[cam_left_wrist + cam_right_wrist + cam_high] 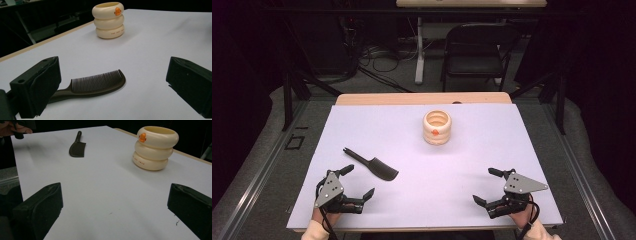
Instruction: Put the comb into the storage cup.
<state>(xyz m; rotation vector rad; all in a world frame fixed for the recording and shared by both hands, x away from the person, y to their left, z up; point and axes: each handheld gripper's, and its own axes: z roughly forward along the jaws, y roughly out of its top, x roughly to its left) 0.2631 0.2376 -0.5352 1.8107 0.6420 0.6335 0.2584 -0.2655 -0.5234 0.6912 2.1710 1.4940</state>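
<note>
white-topped desk (492,165) seen from above. dark comb (373,165) lying flat at left-centre, just ahead of left gripper (360,182), jaws wide apart and empty. cream ringed cup (437,127) upright toward the far middle. right gripper (488,186) near the front right, jaws spread, holding nothing.

Black tools (360,182); grey triangular plates; cream sleeves (314,231).

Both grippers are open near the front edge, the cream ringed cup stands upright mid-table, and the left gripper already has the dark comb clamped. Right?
Not quite. The left gripper holds nothing: the left gripper view shows the comb lying flat on the table between its wide-open jaws, untouched. The rest stands: the right gripper is open too, and the cream ringed cup stands upright.
</note>
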